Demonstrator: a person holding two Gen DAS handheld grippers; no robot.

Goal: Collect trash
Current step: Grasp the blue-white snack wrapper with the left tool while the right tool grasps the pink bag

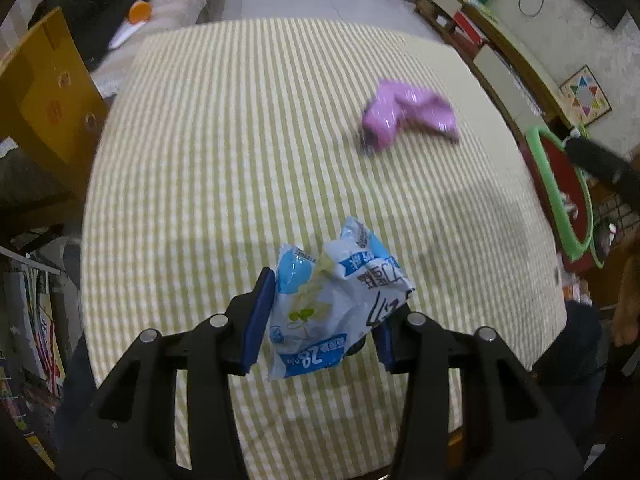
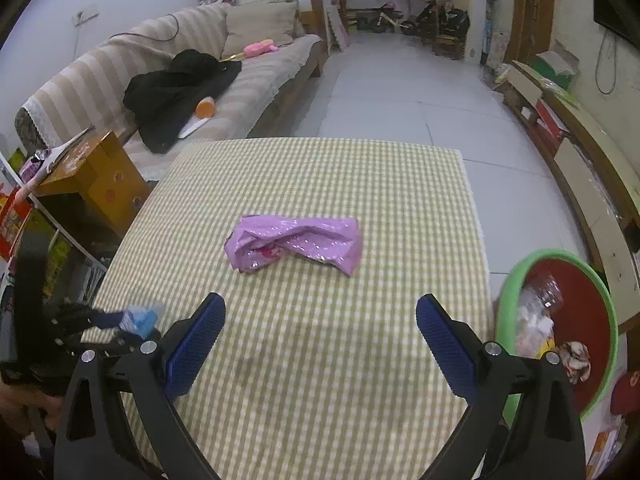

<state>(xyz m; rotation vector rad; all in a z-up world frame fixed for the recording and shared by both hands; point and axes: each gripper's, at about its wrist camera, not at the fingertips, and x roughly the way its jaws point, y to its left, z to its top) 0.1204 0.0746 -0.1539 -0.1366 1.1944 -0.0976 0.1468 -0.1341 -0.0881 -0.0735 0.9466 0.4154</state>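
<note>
My left gripper [image 1: 332, 296] is shut on a crumpled blue and white snack wrapper [image 1: 332, 304], its blue pads pressing both sides. The right wrist view shows the same left gripper [image 2: 120, 320] at the table's left edge with the wrapper [image 2: 142, 316] in it. A crumpled purple foil wrapper [image 1: 404, 116] [image 2: 296, 244] lies on the checked tablecloth [image 1: 240, 160] [image 2: 360, 360], ahead of my right gripper [image 2: 320, 308]. That gripper is open and nothing is between its fingers. A green-rimmed red bin [image 2: 560, 258] [image 1: 568, 216] holding trash stands on the floor beside the table's right edge.
A yellow cardboard box [image 2: 104, 184] stands off the table's left side. Behind it is a striped sofa [image 2: 260, 76] with black clothing [image 2: 176, 88]. A low cabinet [image 2: 580, 168] runs along the right wall. Tiled floor [image 2: 400, 92] lies beyond the table.
</note>
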